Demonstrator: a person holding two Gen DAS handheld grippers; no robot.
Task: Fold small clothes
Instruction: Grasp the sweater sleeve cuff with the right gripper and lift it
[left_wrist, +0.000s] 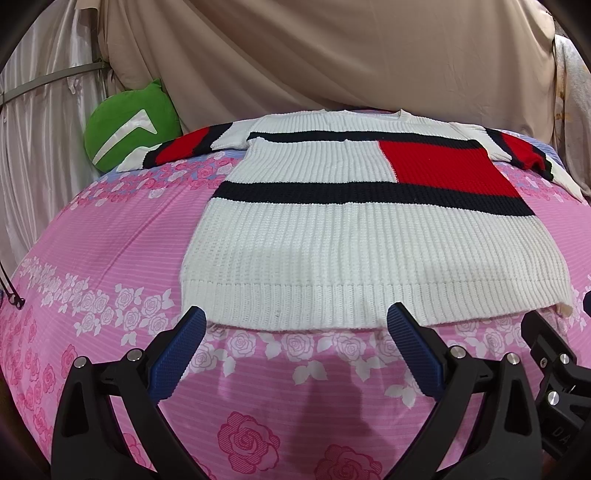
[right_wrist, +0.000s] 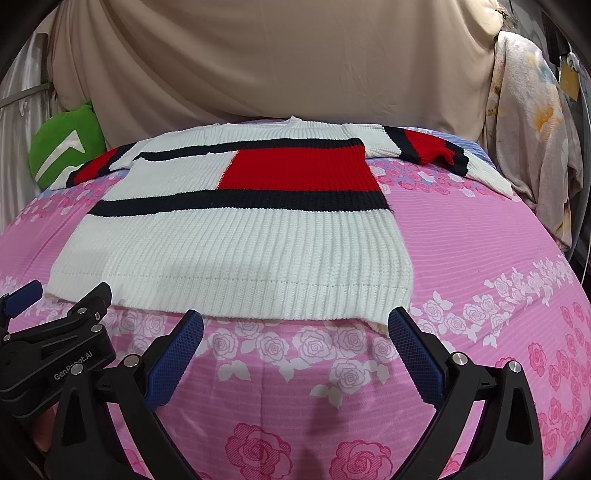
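A white knitted sweater (left_wrist: 351, 236) with black stripes and a red block lies flat on the pink bed, sleeves spread to both sides, hem toward me. It also shows in the right wrist view (right_wrist: 240, 251). My left gripper (left_wrist: 297, 314) is open and empty, its blue-padded fingers just at the hem's left half. My right gripper (right_wrist: 295, 317) is open and empty at the hem's right half, its right finger by the hem corner. The right gripper's body shows at the left view's right edge (left_wrist: 554, 354); the left gripper's body shows at the right view's left edge (right_wrist: 55, 332).
The pink rose-print bedsheet (left_wrist: 110, 258) covers the bed. A green cushion (left_wrist: 129, 125) leans at the back left, by the left sleeve. Beige draped cloth (left_wrist: 332, 55) hangs behind the bed. A floral cloth (right_wrist: 532, 147) hangs at the right.
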